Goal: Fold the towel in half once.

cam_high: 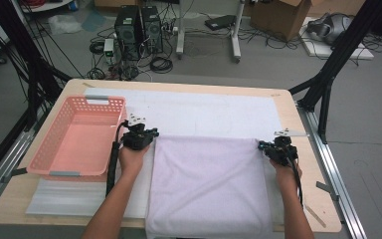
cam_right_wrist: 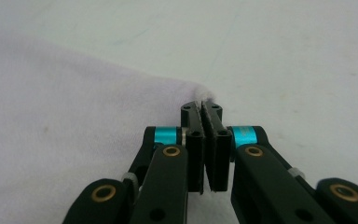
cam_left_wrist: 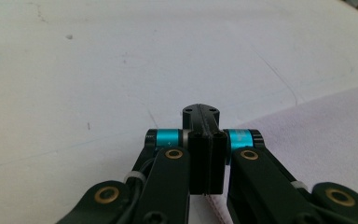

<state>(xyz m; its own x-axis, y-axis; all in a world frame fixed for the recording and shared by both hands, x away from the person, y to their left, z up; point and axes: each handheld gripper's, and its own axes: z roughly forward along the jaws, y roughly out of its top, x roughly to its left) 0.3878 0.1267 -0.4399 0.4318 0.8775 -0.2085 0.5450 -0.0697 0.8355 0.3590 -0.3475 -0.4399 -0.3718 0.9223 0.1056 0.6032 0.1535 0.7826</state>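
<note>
Cloth: pale lilac cloth [cam_high: 209, 184] lies flat on the near half of the surface, its near edge hanging over.
Left gripper [cam_high: 144, 135]: jaws closed on the cloth's far left corner.
Right gripper [cam_high: 274, 148]: jaws pinched on the far right corner.
Surface [cam_high: 303, 174]: wood, under a white mat [cam_high: 204, 112]; pink basket [cam_high: 79, 137] at left.
Room: grey floor [cam_high: 278, 64] with cables, computer towers [cam_high: 139, 30], cardboard box [cam_high: 283, 17].

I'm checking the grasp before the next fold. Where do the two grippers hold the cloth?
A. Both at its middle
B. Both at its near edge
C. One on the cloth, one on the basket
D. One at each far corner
D: the left gripper and the right gripper each pinch a far corner of the pale cloth, jaws shut.
</note>
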